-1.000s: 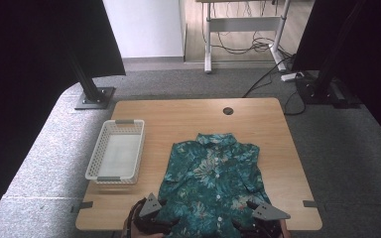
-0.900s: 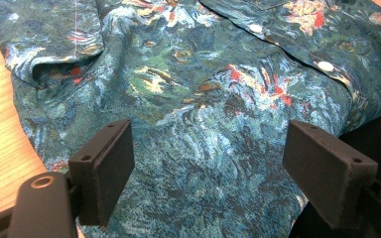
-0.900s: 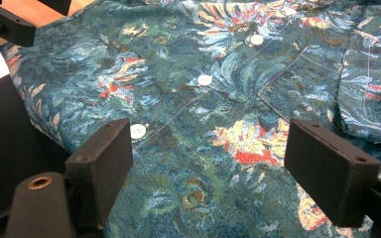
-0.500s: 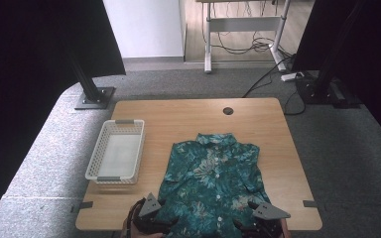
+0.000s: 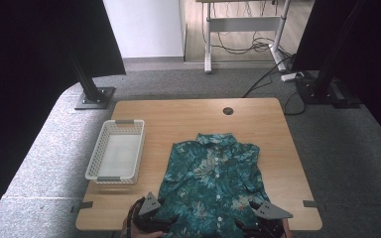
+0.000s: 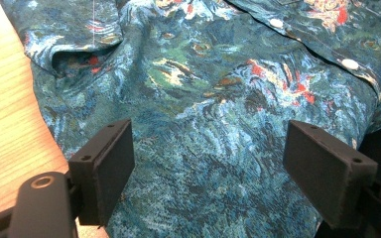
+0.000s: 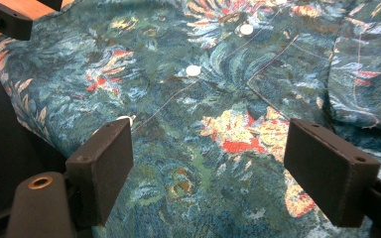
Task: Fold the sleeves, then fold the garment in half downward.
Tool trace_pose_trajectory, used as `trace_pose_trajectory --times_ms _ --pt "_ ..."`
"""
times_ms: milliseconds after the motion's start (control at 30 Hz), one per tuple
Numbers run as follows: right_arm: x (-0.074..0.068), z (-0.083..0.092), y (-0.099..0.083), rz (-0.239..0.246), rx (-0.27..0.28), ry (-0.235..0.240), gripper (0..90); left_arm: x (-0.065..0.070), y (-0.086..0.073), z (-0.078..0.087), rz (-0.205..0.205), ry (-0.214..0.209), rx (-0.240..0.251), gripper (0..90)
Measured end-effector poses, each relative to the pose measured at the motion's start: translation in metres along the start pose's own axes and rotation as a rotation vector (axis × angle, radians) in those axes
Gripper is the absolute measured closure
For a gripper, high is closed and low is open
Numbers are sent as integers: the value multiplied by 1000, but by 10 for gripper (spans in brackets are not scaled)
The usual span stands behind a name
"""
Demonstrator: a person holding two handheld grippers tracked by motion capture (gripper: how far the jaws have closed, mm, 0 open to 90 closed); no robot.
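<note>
Wooden table (image 5: 188, 119), shirt (image 5: 213, 183) beneath open claws

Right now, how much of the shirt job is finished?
It looks barely begun. Done: the floral button-up shirt lies spread flat on the wooden table, buttons up. In hand: the left gripper and right gripper hover over its near hem, jaws open, pinching nothing yet. Left, as a guess: grabbing the hem, folding the shirt, and perhaps putting it in the empty white basket beside it.
</note>
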State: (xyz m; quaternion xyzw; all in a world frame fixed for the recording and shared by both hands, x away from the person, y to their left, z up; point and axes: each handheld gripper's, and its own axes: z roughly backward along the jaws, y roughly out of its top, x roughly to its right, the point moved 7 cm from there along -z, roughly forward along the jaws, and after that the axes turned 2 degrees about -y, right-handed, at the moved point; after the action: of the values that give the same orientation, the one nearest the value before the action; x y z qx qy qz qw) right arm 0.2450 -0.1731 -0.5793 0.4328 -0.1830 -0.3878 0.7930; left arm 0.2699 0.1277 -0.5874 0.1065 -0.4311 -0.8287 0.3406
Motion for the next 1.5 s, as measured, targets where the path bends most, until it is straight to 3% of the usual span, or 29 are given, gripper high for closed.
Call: trace_pose_trajectory --times_ms 200,400,867,1500 --pt "2 0 3 0 8 -5 191 2 6 1 -6 -1 23 198" --pt "5 -9 11 5 6 3 198 -2 23 -9 -36 4 45 199" --pt "9 -25 13 14 -26 14 204 -35 48 -37 -27 -4 37 197" --pt "13 -32 13 16 -38 16 205 -51 74 -66 -26 7 32 194"
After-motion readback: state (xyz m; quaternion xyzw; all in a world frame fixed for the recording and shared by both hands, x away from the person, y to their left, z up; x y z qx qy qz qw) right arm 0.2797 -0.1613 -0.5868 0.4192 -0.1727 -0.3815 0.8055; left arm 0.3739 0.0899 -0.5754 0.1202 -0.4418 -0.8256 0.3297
